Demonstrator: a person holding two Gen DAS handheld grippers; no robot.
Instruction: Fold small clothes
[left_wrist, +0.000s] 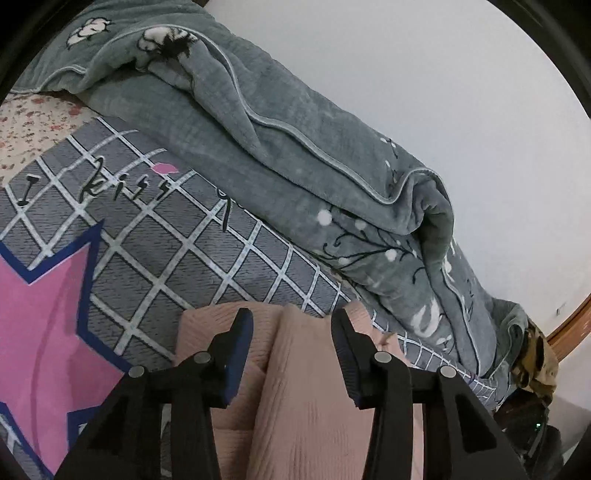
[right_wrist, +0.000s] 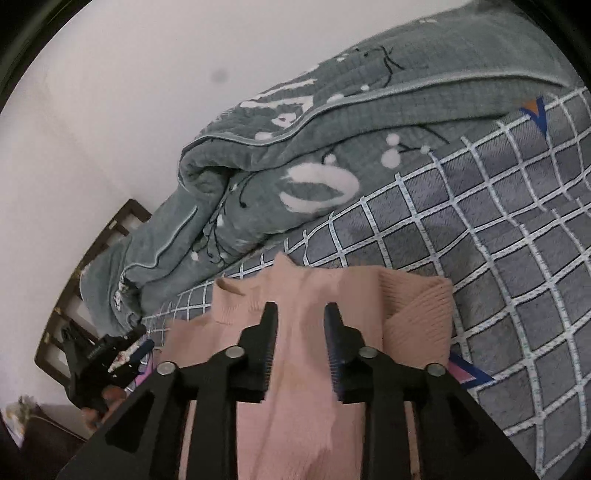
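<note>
A pink ribbed knit sweater lies partly folded on a grey checked bedspread. My left gripper is open, its black fingers spread over the sweater with a raised fold of knit between them. In the right wrist view the same sweater shows its neck and a folded sleeve at the right. My right gripper is open just above the sweater's middle, fingers either side of the knit. I cannot tell whether either gripper touches the cloth.
A rolled grey-green floral blanket lies along the white wall behind the sweater; it also shows in the right wrist view. A pink star print marks the bedspread. A dark wooden bed frame stands at left.
</note>
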